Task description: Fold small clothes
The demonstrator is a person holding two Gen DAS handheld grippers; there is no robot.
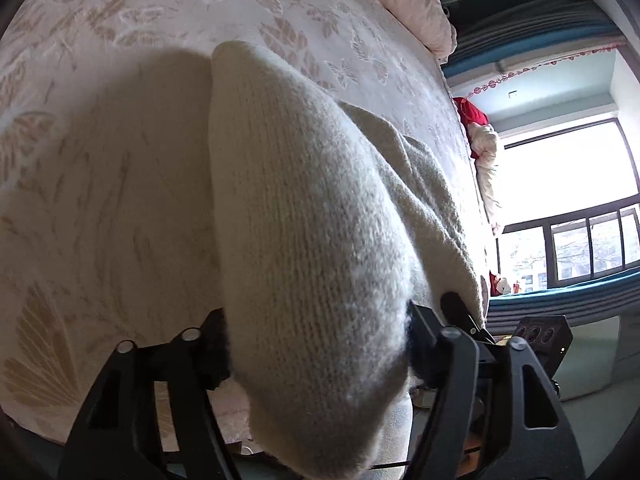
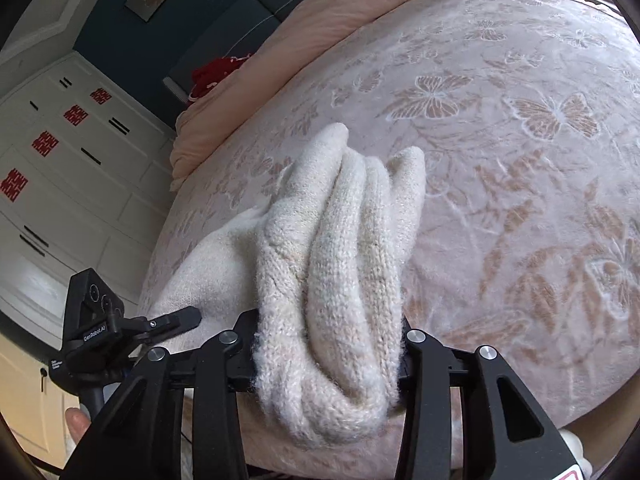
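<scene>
**One cream knit held in two claws over the bed**

One cream knitted garment (image 2: 332, 280) is in play. It lies at the near edge of the bed (image 2: 500, 152), on a pale pink bedspread woven with butterflies and leaves. In the right wrist view its near end is bunched into three or four thick rolls that rise off the bedspread; in the left wrist view a broad smooth panel of the same garment (image 1: 304, 240) lifts toward the camera, with a duller fold trailing behind it on the window side.

Two claws are at work. The right claw (image 2: 328, 356) is partly closed, both pads pressing the bunched rolls from either side. The left claw (image 1: 316, 344) stands wider, its pads pressed into the edges of the broad panel. Both point down at a slant toward the bed. Seen from the right wrist, the left claw (image 2: 176, 320) sits just beside the right one, its tip against the knit. A fingertip (image 2: 78, 422) shows below its handle.

One folded pink quilt (image 2: 320, 28) lies along the far side of the bed. One white wardrobe (image 2: 68, 168) carries four red paper cuttings. One bright window (image 1: 568, 184) is beyond the bed.
</scene>
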